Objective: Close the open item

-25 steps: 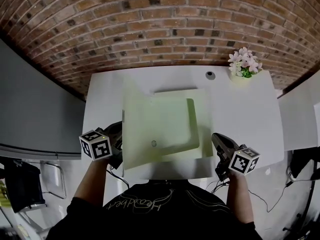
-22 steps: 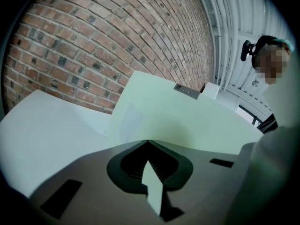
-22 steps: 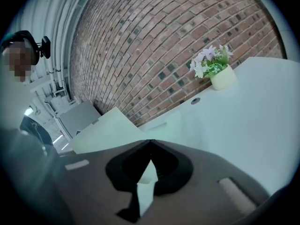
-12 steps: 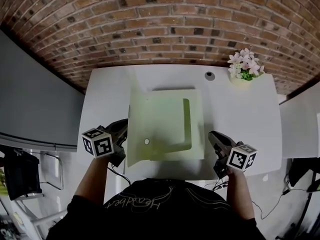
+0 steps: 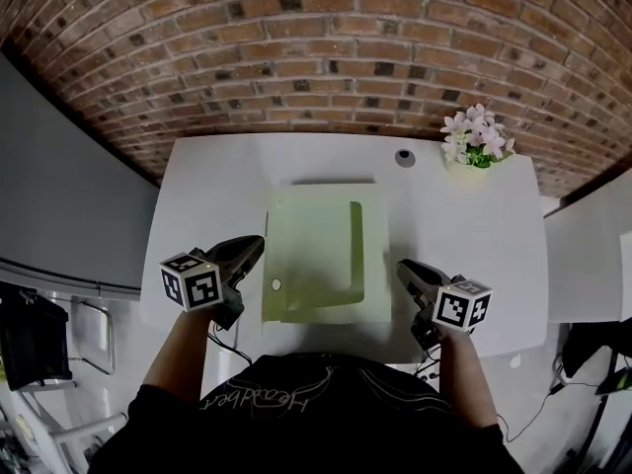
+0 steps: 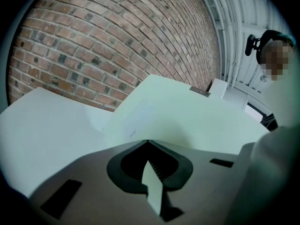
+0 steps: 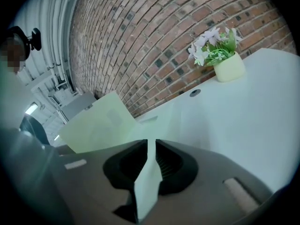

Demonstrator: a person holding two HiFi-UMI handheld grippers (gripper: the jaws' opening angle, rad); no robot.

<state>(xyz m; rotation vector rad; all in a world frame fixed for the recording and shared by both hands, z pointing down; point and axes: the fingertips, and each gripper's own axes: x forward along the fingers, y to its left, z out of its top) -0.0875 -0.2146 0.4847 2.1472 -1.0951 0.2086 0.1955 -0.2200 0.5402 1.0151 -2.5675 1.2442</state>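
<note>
A pale green folder (image 5: 326, 255) lies on the white table (image 5: 464, 235), its base flat. Its left cover (image 5: 272, 265) stands raised and tilted over the base, and it fills the middle of the left gripper view (image 6: 187, 121). My left gripper (image 5: 255, 245) is shut, with its tips (image 6: 147, 142) against the outer side of that cover at its left edge. My right gripper (image 5: 403, 267) rests just off the folder's right edge. Its jaws (image 7: 151, 142) stand a narrow gap apart with nothing seen between them. The raised cover (image 7: 101, 123) shows to its left.
A small pot of pink and white flowers (image 5: 474, 136) stands at the table's far right corner, also in the right gripper view (image 7: 225, 60). A round cable hole (image 5: 403, 156) sits beside it. A brick wall runs behind the table. Cables hang off the near edge.
The cover has swung up and over to the right, looking much narrower from above. My left gripper followed it rightward. The right gripper shifted slightly left, toward the folder.
</note>
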